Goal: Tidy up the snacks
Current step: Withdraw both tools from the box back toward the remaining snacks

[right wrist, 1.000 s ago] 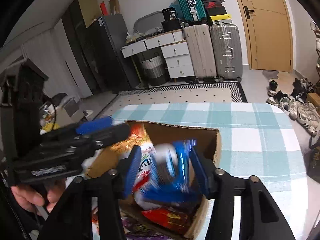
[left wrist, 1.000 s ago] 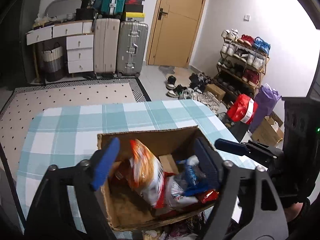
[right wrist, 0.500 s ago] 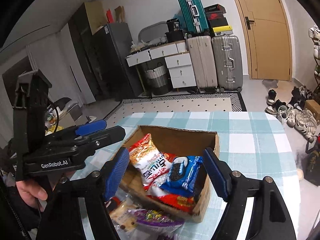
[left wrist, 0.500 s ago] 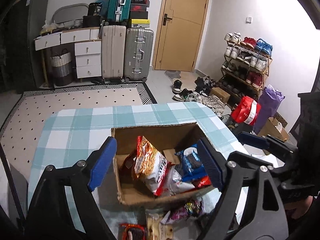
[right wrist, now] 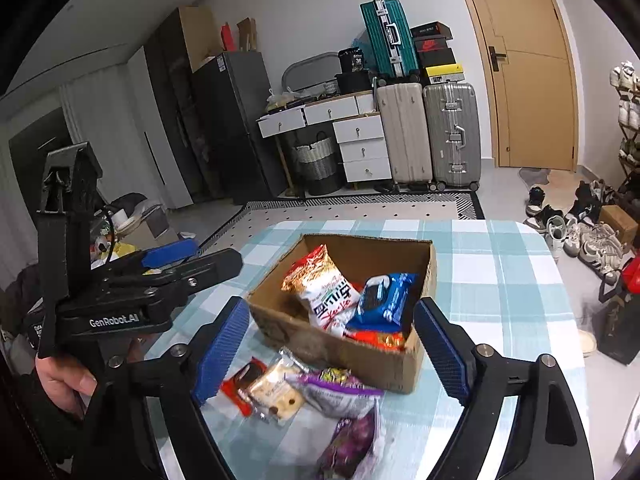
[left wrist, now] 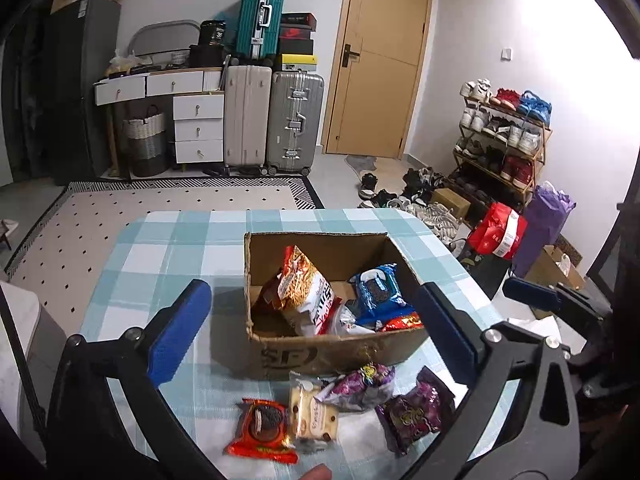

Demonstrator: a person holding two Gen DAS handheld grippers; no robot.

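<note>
A cardboard box (left wrist: pixel 332 350) (right wrist: pixel 288 322) sits on the checked table and holds an orange-white snack bag (left wrist: pixel 304 292) (right wrist: pixel 324 288), a blue cookie pack (left wrist: pixel 376 290) (right wrist: pixel 386 298) and a red pack (left wrist: pixel 402 324). In front of the box lie a red cookie pack (left wrist: pixel 262 432) (right wrist: pixel 240 382), a beige biscuit pack (left wrist: pixel 314 420) (right wrist: pixel 276 394) and two purple bags (left wrist: pixel 360 386) (left wrist: pixel 416 412) (right wrist: pixel 340 394) (right wrist: pixel 350 444). My left gripper (left wrist: pixel 316 330) is open and empty, held above and in front of the box. My right gripper (right wrist: pixel 332 356) is open and empty, above the loose snacks.
The table has a blue-and-white checked cloth (left wrist: pixel 168 248). Beyond it are a dotted rug (left wrist: pixel 160 204), suitcases (left wrist: pixel 272 120), white drawers (left wrist: pixel 196 124), a door (left wrist: pixel 376 60) and a shoe rack (left wrist: pixel 500 140). The left gripper body shows in the right wrist view (right wrist: pixel 120 296).
Both grippers have pulled back and up from the box. The blue cookie pack and the orange bag now lie in the box. The loose snacks in front have come into view.
</note>
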